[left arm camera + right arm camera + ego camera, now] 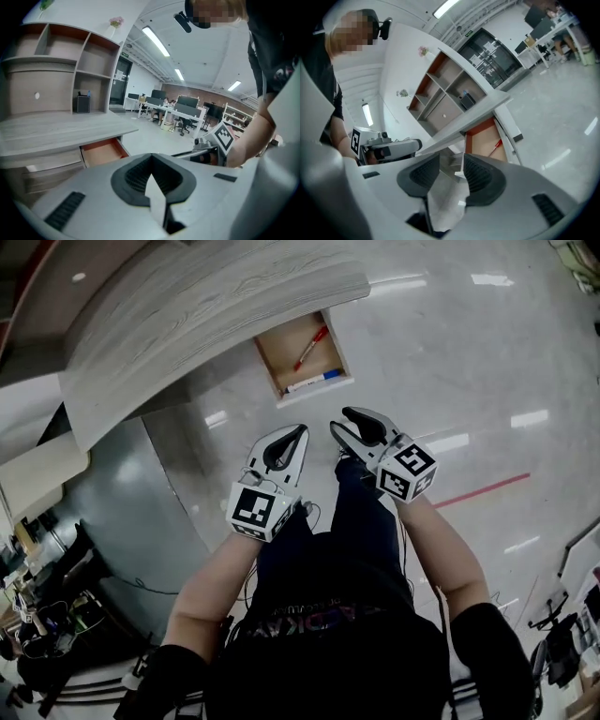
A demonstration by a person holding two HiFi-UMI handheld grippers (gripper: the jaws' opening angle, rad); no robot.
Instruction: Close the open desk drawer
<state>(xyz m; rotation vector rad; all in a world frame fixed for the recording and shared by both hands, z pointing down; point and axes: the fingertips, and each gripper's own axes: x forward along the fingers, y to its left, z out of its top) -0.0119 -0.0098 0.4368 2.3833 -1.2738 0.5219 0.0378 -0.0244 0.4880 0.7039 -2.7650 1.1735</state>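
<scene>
The desk drawer (305,357) stands pulled out from under the pale wood desk top (187,324); a red pen (311,346) and a blue-capped marker (314,381) lie inside it. Both grippers hang over the floor short of the drawer's front. My left gripper (302,431) is shut with nothing in it; in the left gripper view its jaws (151,159) meet, and the drawer (104,152) lies ahead to the left. My right gripper (339,418) is open and empty; in the right gripper view a gap (451,164) shows between its pads, with the drawer (487,140) just beyond.
A shelf unit (61,70) stands on the desk. A curved grey panel (131,521) closes the desk's side at the left. A red line (483,488) crosses the glossy floor at the right. Office desks and chairs (178,115) stand far off.
</scene>
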